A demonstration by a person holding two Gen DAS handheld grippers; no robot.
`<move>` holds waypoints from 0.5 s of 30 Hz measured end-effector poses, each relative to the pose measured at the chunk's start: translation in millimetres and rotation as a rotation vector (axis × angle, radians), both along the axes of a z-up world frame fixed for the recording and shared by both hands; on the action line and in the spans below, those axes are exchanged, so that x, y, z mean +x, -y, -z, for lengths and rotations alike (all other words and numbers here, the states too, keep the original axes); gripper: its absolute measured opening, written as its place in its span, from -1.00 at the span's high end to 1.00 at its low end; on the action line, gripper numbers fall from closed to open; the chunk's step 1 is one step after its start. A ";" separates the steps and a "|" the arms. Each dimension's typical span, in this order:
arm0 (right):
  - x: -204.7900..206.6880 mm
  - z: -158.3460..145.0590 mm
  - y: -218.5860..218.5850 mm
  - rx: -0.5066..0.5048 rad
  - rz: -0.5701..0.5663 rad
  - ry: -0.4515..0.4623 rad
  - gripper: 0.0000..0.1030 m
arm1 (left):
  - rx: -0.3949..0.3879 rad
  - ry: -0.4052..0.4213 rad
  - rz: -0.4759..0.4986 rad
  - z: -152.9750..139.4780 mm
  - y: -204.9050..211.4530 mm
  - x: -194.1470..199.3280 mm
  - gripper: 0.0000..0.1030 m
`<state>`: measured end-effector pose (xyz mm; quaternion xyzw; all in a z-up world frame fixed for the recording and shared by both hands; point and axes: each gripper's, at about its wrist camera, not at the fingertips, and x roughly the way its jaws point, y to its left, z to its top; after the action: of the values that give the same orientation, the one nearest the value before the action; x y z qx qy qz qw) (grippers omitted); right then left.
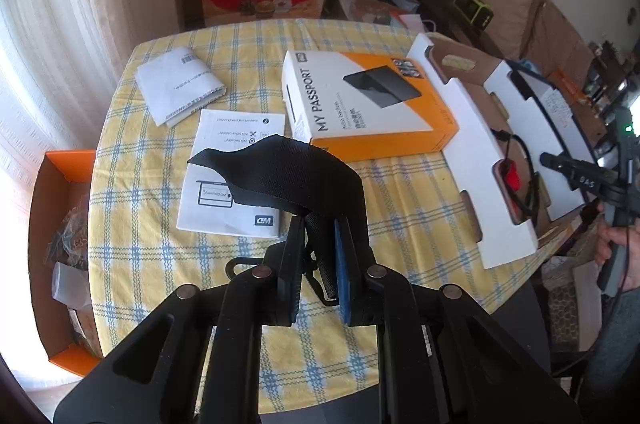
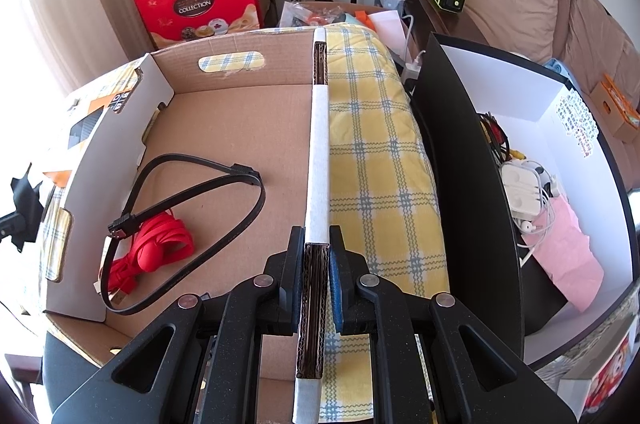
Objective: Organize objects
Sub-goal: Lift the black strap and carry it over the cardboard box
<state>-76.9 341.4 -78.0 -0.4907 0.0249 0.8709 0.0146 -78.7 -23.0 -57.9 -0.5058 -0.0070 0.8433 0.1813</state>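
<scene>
My left gripper [image 1: 320,220] is shut on a black woven fabric piece [image 1: 288,172], which hangs lifted above the yellow checked tablecloth [image 1: 152,240]. The same fabric piece [image 2: 24,192] shows at the left edge of the right wrist view. My right gripper [image 2: 317,236] is shut on the right wall [image 2: 319,152] of an open cardboard tray [image 2: 240,128]. A black flat cable [image 2: 224,184] and a red cable [image 2: 160,244] lie inside the tray. From the left wrist view, the right gripper [image 1: 550,160] and the hand holding it sit at the tray's far side.
An orange and white "My Passport" box [image 1: 368,104], a printed leaflet [image 1: 224,216] and a folded white paper [image 1: 180,84] lie on the table. An orange-rimmed box [image 1: 52,224] stands off the table's left edge. A black and white box [image 2: 560,104] holding white earphones [image 2: 520,192] stands right of the tray.
</scene>
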 end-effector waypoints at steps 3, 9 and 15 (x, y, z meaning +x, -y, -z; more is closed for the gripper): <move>0.7 0.2 0.6 0.000 -0.001 -0.001 0.81 | 0.046 -0.033 0.023 -23.1 -4.6 1.5 0.74; 1.0 0.1 0.8 -0.003 0.001 -0.002 0.81 | 0.079 -0.081 0.077 -53.4 -31.5 1.2 0.74; 2.8 -1.0 1.4 -0.009 -0.002 -0.002 0.81 | 0.092 -0.082 0.136 -57.6 -67.0 -3.5 0.74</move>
<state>-74.1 340.0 -77.0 -0.4898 0.0284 0.8713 0.0116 -82.2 44.0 -0.3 -0.4613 -0.0038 0.8478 0.2615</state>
